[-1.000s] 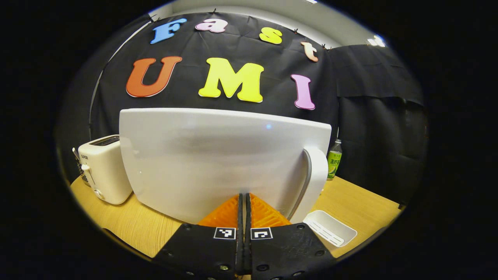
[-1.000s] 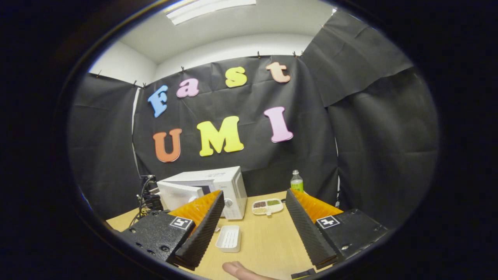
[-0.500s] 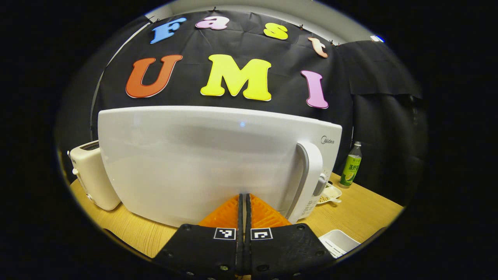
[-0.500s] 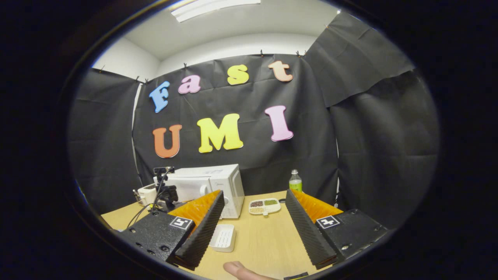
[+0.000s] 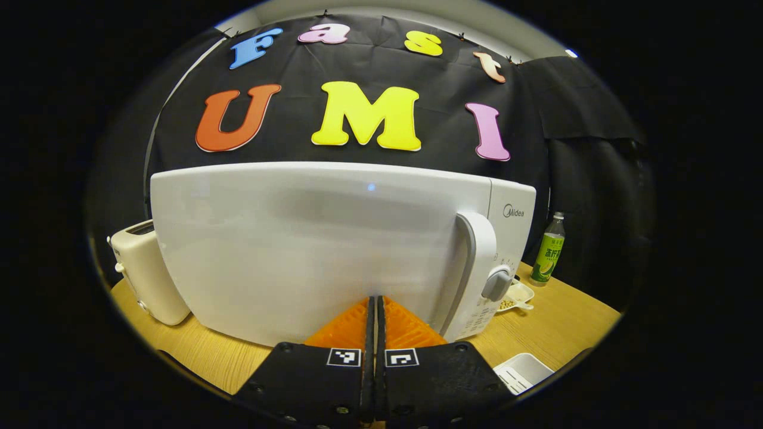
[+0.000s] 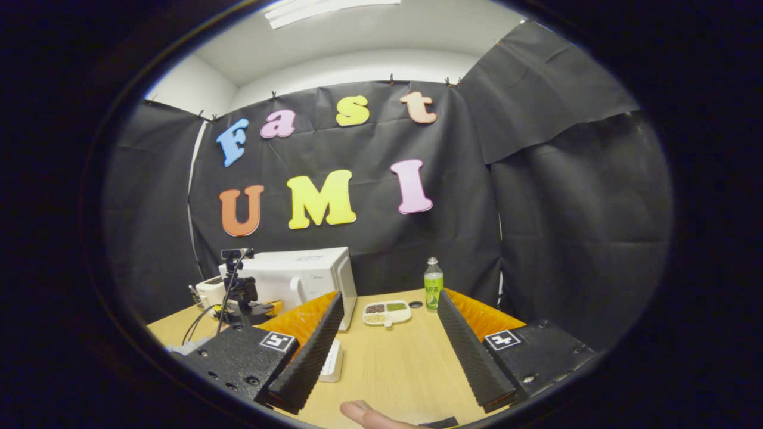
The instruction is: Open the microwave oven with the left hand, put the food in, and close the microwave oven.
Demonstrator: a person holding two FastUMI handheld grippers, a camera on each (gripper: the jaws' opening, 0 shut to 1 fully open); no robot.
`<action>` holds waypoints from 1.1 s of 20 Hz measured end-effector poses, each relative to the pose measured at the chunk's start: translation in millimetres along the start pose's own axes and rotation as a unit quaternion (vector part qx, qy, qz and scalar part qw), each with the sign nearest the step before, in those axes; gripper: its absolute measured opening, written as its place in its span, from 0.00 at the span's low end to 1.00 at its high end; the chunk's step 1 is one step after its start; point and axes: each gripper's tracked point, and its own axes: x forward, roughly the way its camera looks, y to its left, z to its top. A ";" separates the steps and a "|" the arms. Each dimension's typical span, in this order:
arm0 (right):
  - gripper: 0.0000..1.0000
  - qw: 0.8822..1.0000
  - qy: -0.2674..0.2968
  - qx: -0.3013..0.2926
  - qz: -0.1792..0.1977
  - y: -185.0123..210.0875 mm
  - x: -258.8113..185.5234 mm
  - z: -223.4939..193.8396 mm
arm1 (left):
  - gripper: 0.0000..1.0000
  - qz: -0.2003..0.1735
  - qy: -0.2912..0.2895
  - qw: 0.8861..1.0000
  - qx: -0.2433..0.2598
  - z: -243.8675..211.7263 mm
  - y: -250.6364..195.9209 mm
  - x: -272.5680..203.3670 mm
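— Why is your left gripper (image 5: 375, 304) clenched with nothing between its fingers, tips at the microwave (image 5: 322, 244) door?

— Likely so you can push the door flat. It looks closed, long axis level, handle (image 5: 474, 268) upright at the door's right edge.

— Your right gripper (image 6: 387, 339)?

— Spread wide, grasping nothing, well back from the microwave.

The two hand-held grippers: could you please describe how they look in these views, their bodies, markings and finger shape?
Each has a black, bolted body carrying a small square black-and-white marker tag by each finger. The left hand-held gripper has ribbed, wedge-shaped fingers that narrow toward the tips. The right hand-held gripper has long wedge-shaped fingers with finely ridged inner faces. A bare fingertip shows below it; no sleeve is visible.
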 end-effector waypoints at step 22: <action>0.91 0.995 -0.070 -0.046 -0.047 15.6 -72.0 83.9 | 0.95 0.077 -0.086 0.993 0.024 158.0 5.5 -327.8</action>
